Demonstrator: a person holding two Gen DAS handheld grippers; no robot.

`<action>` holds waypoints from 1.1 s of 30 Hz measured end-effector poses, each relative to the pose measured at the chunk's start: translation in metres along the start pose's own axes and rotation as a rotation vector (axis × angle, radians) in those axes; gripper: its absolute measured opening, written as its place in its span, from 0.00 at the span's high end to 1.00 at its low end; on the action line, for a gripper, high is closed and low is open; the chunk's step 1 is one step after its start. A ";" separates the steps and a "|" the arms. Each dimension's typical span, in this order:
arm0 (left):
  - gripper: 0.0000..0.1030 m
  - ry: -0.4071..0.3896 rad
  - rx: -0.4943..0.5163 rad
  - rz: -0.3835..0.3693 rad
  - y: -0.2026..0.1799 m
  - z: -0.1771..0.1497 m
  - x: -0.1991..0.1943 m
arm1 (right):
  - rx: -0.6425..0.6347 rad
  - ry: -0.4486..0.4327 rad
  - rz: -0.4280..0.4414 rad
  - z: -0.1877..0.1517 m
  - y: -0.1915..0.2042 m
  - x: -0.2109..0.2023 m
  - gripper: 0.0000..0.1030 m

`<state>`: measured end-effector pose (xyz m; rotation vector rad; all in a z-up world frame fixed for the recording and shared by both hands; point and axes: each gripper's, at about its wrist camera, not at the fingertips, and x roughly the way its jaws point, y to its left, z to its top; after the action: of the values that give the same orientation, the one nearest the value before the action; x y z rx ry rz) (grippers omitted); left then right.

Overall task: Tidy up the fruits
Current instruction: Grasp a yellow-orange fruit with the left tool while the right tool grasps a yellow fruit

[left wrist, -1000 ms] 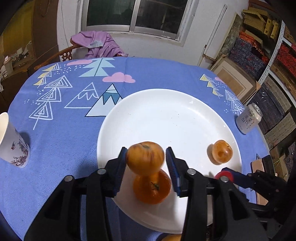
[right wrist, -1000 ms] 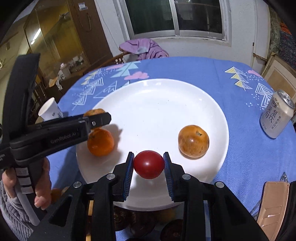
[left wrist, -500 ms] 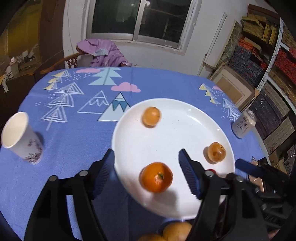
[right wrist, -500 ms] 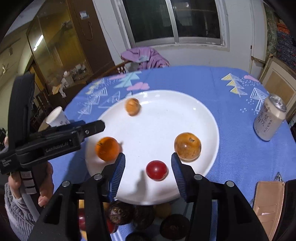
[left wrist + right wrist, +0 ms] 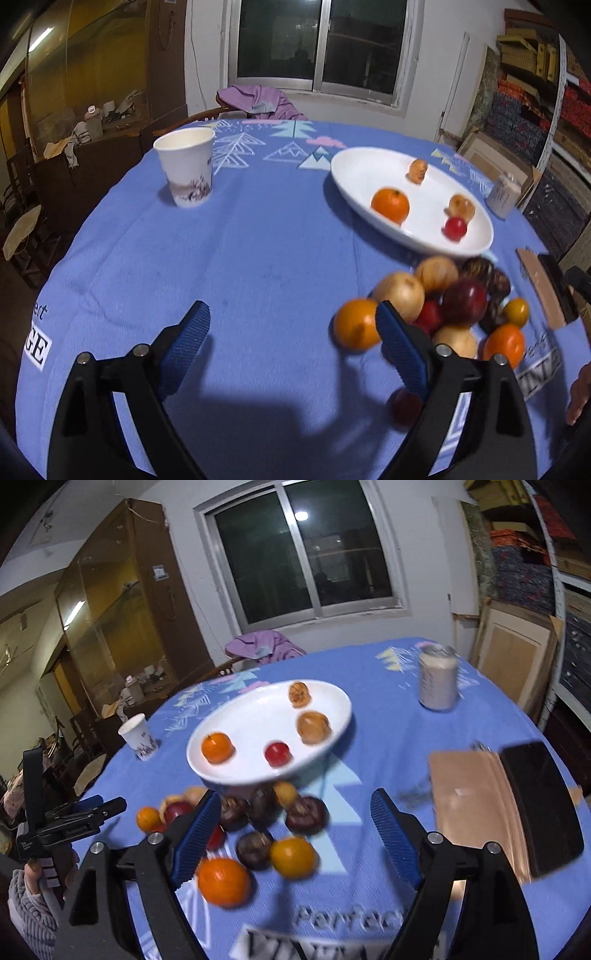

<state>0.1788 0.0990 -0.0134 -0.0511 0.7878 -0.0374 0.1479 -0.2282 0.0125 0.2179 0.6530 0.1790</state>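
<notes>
A white plate (image 5: 354,181) (image 5: 332,701) on the blue tablecloth holds an orange (image 5: 390,204) (image 5: 217,746), a small red fruit (image 5: 454,228) (image 5: 277,753) and two tan fruits (image 5: 461,205) (image 5: 417,170). A pile of several loose fruits (image 5: 436,302) (image 5: 258,823) lies on the cloth in front of the plate. My left gripper (image 5: 291,347) is open and empty, low over the cloth left of the pile. My right gripper (image 5: 291,834) is open and empty above the pile. The left gripper also shows in the right wrist view (image 5: 88,812).
A paper cup (image 5: 185,170) (image 5: 139,735) stands at the left. A drink can (image 5: 501,195) (image 5: 438,681) stands right of the plate. A brown wallet (image 5: 476,812) and a dark phone (image 5: 539,805) lie at the right. A chair with purple cloth (image 5: 255,101) is behind the table.
Both grippers let go of their fruits onto the plate, opened wide and pulled back and down toward the near table edge. The loose fruit pile has come into view.
</notes>
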 end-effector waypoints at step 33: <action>0.51 0.102 0.107 -0.120 -0.031 0.001 0.051 | -0.079 0.164 -0.097 -0.024 0.011 0.041 0.18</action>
<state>0.2149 0.0656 -0.0464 0.0051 0.8825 -0.1966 0.1635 -0.2049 -0.0270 0.0959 0.8159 0.1296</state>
